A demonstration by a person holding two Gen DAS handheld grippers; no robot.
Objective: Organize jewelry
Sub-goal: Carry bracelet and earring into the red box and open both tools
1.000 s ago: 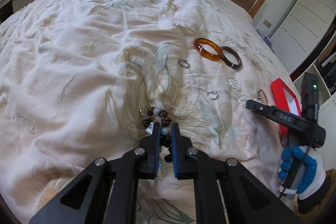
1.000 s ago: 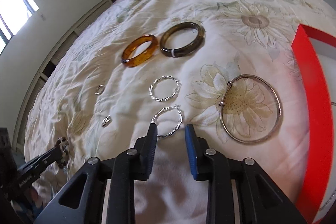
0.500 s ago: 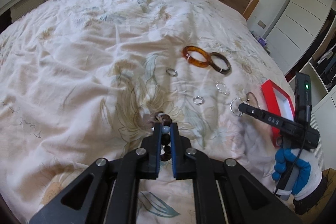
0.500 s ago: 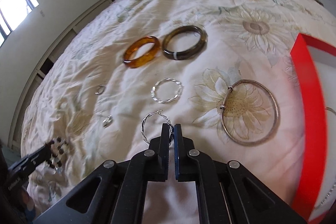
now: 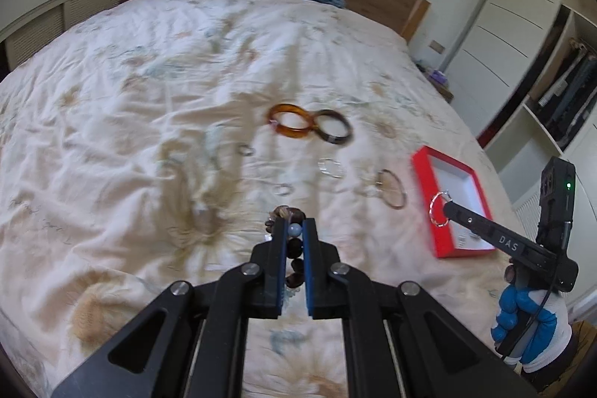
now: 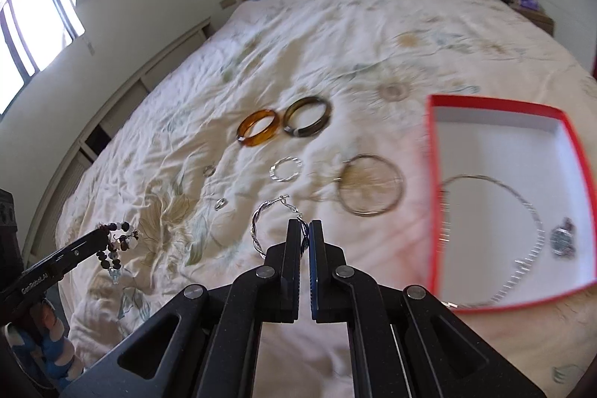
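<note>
Both claws were clamped on jewelry and held it clear of the quilt. Left gripper (image 5: 294,234) had its jaws nearly shut on a bead bracelet (image 5: 293,250), which hung between the pads at lower centre of its own view. Right gripper (image 6: 304,230) was pinched tight on a twisted hoop (image 6: 263,228), the hoop sticking out to the left of the fingers.

Outward from there, a red box (image 6: 434,196) lay at the right of the right-wrist frame, already holding a thin necklace (image 6: 522,204) and a small dark pendant-like piece (image 6: 561,241) (too blurred to name surely).

Still loose on the quilt (image 6: 373,36) were an amber bangle (image 6: 258,128) touching a dark bangle (image 6: 307,116) at centre frame, a second twisted hoop (image 6: 286,169) below them, a large thin bangle (image 6: 371,184) near the box, and two small rings (image 6: 209,169) (image 6: 220,203) to the left.

By my reckoning the sorting was early: two pieces boxed, two in hand, six waiting.
</note>
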